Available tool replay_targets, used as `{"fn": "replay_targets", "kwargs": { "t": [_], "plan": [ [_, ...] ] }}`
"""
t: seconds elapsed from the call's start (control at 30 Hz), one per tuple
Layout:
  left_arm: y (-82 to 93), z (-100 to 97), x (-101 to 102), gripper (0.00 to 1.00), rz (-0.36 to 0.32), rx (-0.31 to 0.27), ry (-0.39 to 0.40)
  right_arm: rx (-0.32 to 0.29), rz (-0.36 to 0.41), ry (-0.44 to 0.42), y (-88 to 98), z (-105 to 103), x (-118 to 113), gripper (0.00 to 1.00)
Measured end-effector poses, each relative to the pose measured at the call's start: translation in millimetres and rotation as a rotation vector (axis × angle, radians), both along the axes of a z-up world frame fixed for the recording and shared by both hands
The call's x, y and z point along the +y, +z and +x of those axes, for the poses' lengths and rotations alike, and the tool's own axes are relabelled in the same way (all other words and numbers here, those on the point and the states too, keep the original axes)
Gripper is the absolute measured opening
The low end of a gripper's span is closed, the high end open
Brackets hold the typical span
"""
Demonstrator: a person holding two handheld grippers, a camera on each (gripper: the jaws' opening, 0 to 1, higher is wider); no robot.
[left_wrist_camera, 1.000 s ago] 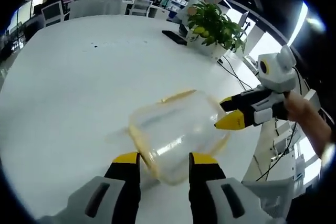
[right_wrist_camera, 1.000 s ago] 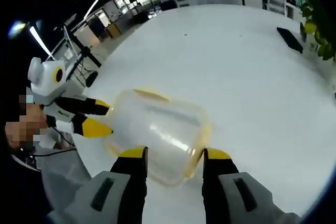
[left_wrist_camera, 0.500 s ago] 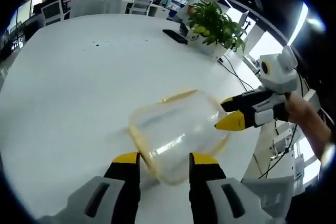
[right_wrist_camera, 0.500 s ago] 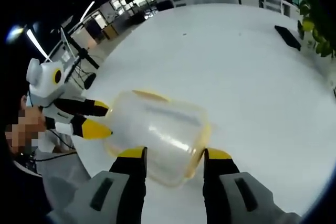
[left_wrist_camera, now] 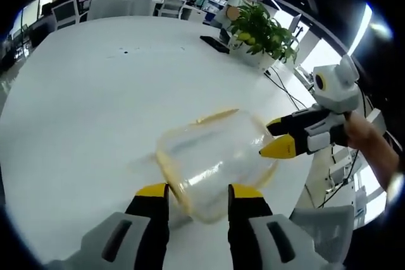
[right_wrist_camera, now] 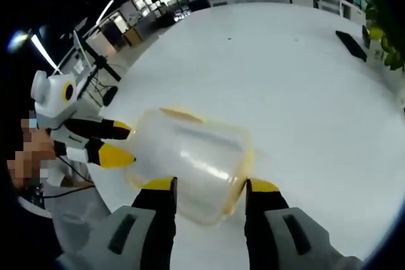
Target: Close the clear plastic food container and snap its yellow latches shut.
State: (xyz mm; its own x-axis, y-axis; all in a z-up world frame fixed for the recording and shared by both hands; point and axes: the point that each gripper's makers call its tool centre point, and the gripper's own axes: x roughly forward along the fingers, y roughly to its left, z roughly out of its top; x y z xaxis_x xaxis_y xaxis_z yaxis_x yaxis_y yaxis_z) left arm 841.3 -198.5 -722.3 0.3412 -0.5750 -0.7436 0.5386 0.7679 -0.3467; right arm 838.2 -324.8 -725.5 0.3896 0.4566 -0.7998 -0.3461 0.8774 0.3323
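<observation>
The clear plastic container [left_wrist_camera: 212, 156] with yellow latches rests low over the white table [left_wrist_camera: 82, 93]. Its near end sits tight between the jaws of my left gripper [left_wrist_camera: 198, 193], which is shut on it. From the right, my right gripper [left_wrist_camera: 276, 135] clasps the container's other end, one finger above and one below. In the right gripper view the container [right_wrist_camera: 190, 156] fills the gap of my right gripper [right_wrist_camera: 210, 188], and my left gripper [right_wrist_camera: 121, 140] holds its left end. A yellow latch [right_wrist_camera: 180, 115] shows along the far edge; the lid lies on the base.
A potted plant [left_wrist_camera: 259, 33] and a dark flat device [left_wrist_camera: 214, 43] stand at the table's far right. Chairs and shelves lie beyond the far edge. A person's hand [left_wrist_camera: 364, 137] holds the right gripper. Cables [left_wrist_camera: 288, 93] hang off the table's right edge.
Nothing has moved on the table. Both grippers keep the same hold on the container; the views have only drifted slightly.
</observation>
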Motion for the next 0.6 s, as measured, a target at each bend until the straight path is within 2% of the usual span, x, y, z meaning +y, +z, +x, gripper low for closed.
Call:
{"fn": "replay_targets", "kwargs": {
  "t": [0.6],
  "plan": [
    [-1.0, -4.5, 34, 0.29, 0.004, 0.009, 0.015, 0.01, -0.007, 0.016, -0.1, -7, 35, 0.4]
  ]
}}
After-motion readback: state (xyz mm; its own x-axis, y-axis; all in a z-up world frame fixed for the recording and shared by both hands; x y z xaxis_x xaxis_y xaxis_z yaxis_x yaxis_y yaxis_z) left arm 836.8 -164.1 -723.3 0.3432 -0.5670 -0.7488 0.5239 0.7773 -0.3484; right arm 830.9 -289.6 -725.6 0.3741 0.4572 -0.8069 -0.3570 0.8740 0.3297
